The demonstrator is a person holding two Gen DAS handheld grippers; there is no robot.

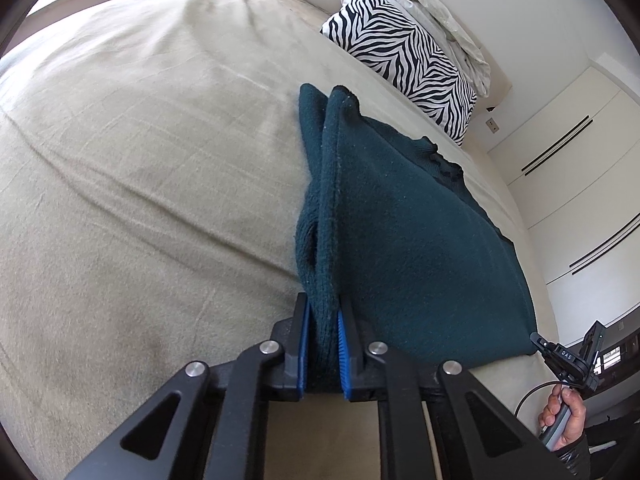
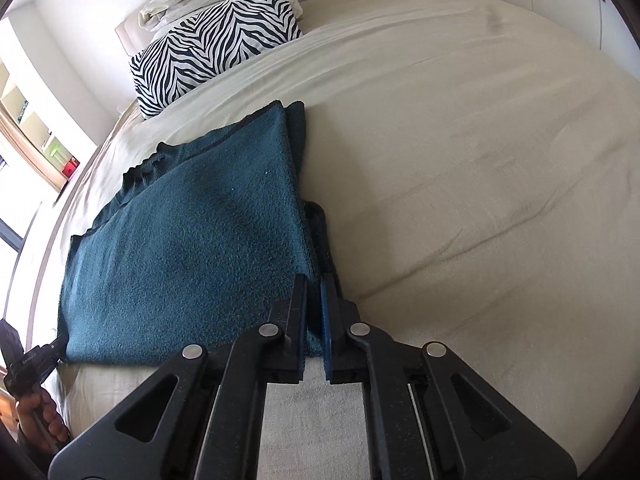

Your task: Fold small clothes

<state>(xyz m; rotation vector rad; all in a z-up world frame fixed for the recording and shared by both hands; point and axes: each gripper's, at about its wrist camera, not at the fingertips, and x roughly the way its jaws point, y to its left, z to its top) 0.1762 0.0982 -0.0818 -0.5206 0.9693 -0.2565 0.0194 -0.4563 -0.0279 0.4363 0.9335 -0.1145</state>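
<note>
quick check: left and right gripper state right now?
Left gripper: closed on a thick fold of the teal sweater.
Right gripper: closed on the sweater's edge.

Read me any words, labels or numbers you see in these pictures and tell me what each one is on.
"DAS": white letters on the right hand-held gripper, seen from the left wrist.
Marking on the left hand-held gripper, seen from the right wrist: too blurred to read.
Teal sweater, zebra pillow: no text.
</note>
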